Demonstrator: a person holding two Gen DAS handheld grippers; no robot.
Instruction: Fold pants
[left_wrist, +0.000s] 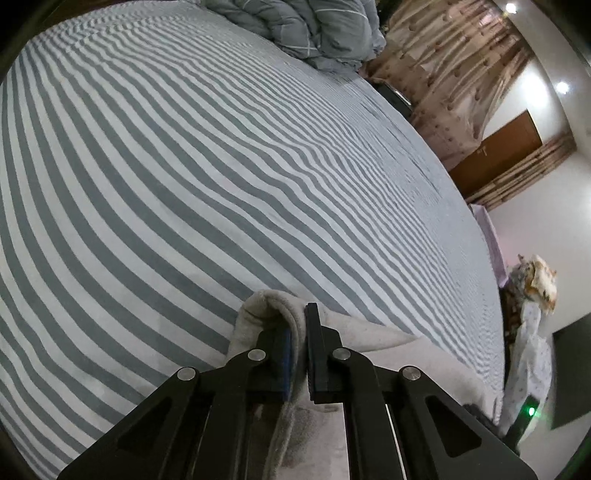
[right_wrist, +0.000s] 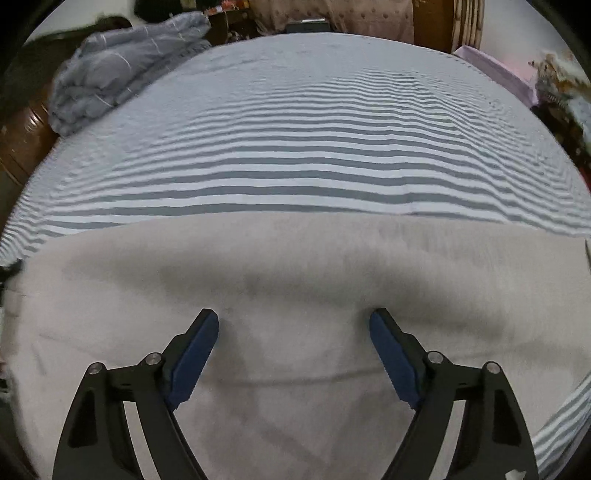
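Light grey fleece pants (right_wrist: 295, 266) lie spread flat on a bed with a grey-and-white striped sheet (right_wrist: 314, 155). In the left wrist view my left gripper (left_wrist: 300, 317) is shut on a bunched fold of the pants (left_wrist: 266, 306), which rises between the black fingers just above the sheet (left_wrist: 184, 166). In the right wrist view my right gripper (right_wrist: 293, 321) hangs over the middle of the pants, its blue pads (right_wrist: 195, 354) wide apart with only flat cloth below them. The picture there is blurred.
A crumpled grey duvet (right_wrist: 125, 70) is heaped at the far left corner of the bed, also seen as the duvet (left_wrist: 306, 26) in the left wrist view. Beyond the bed stand a tufted headboard (left_wrist: 443, 81), a wooden door (left_wrist: 498, 147) and a pile of cloth (left_wrist: 532, 325).
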